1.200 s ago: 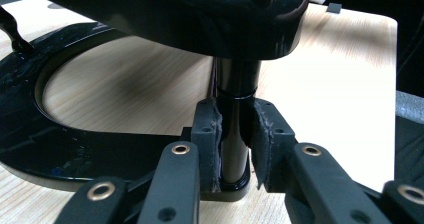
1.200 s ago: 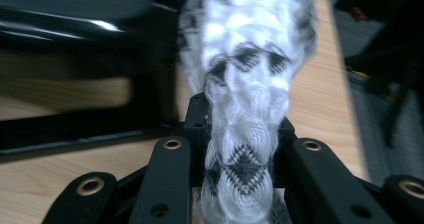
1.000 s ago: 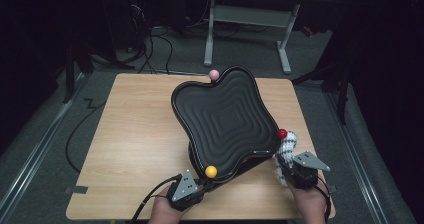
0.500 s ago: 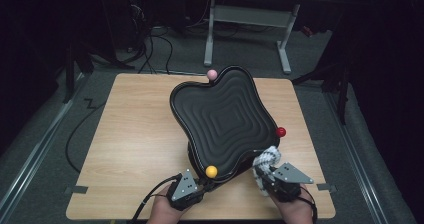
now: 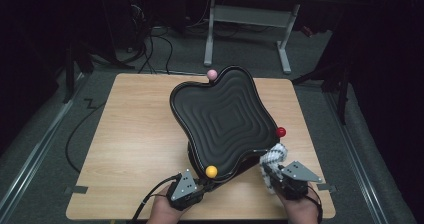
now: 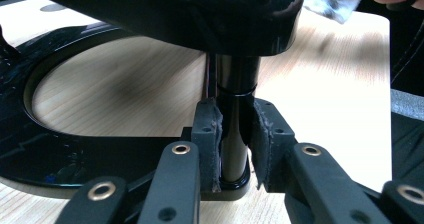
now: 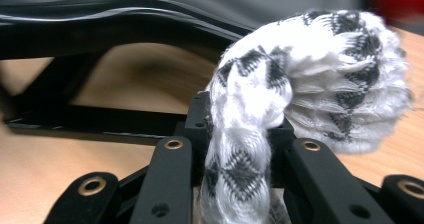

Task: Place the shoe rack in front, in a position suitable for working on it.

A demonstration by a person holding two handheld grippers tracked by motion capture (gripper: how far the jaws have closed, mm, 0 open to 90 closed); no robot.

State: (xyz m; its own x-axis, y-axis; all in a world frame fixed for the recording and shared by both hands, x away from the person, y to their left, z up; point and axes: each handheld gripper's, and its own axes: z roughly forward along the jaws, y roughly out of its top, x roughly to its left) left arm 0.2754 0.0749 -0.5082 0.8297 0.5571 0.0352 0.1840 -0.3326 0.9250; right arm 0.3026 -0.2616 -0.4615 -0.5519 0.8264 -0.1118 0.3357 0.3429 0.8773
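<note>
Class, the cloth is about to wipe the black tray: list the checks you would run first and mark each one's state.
1. Left gripper clamped on the stand post: ok.
2. Right gripper gripping the cloth: ok.
3. Cloth touching the tray: not ok, it sits beside the rim.
4. Tray surface free of objects: ok.
5. Yellow ball and red ball clear of the cloth: ok.
6. Dirt on the tray: cannot tell.

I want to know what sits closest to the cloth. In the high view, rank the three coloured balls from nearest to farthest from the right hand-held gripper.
From the right hand-held gripper:
1. Red ball, at the tray's right edge.
2. Yellow ball, at the tray's near edge, to the left.
3. Pink ball, at the tray's far edge.
</note>
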